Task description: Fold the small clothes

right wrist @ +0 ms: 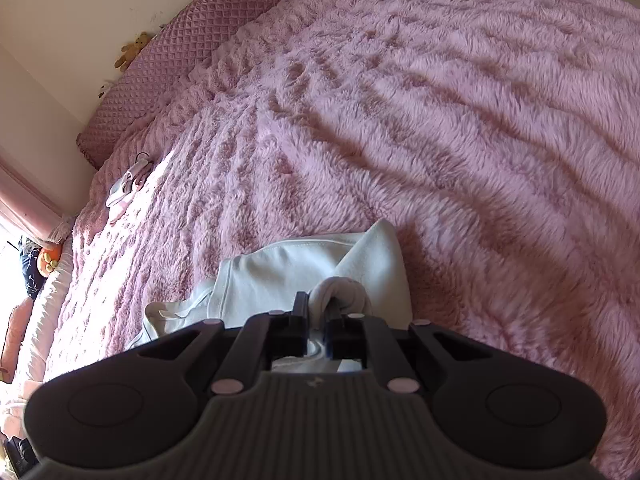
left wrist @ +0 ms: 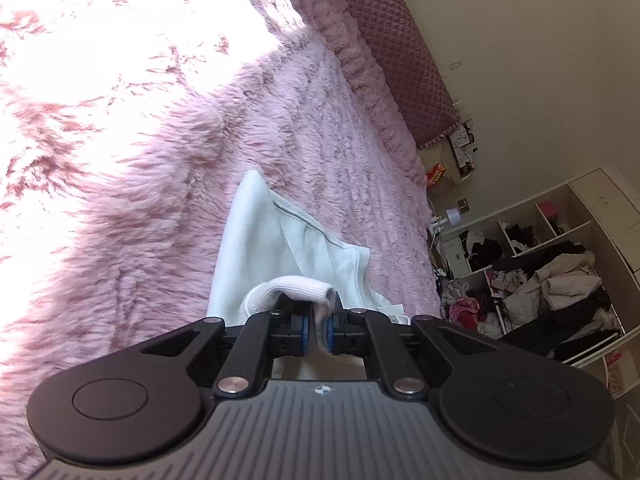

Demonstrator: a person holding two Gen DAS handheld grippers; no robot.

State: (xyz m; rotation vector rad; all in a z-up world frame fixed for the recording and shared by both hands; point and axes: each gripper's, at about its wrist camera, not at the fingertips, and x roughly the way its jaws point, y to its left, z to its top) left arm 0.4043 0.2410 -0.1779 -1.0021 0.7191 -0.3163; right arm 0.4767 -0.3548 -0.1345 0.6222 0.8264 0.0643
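Observation:
A small pale, whitish garment (left wrist: 272,240) lies partly spread on the fluffy pink bed cover (left wrist: 120,120). In the left wrist view, my left gripper (left wrist: 318,314) is shut on its white ribbed cuff (left wrist: 296,286), and cloth fills the narrow gap between the blue pads. The right wrist view shows the same garment (right wrist: 280,276), with a drawstring trailing at its left. My right gripper (right wrist: 320,314) is shut on a bunched ribbed edge (right wrist: 340,292) of it. Both grippers hold the cloth just above the bed cover (right wrist: 440,120).
A quilted mauve headboard (left wrist: 400,40) (right wrist: 180,40) runs along the bed's far side. White open shelves (left wrist: 540,280) stuffed with clothes stand past the bed. A small pink-white item (right wrist: 128,188) lies near the headboard, and a teddy bear (right wrist: 134,50) sits on top of it.

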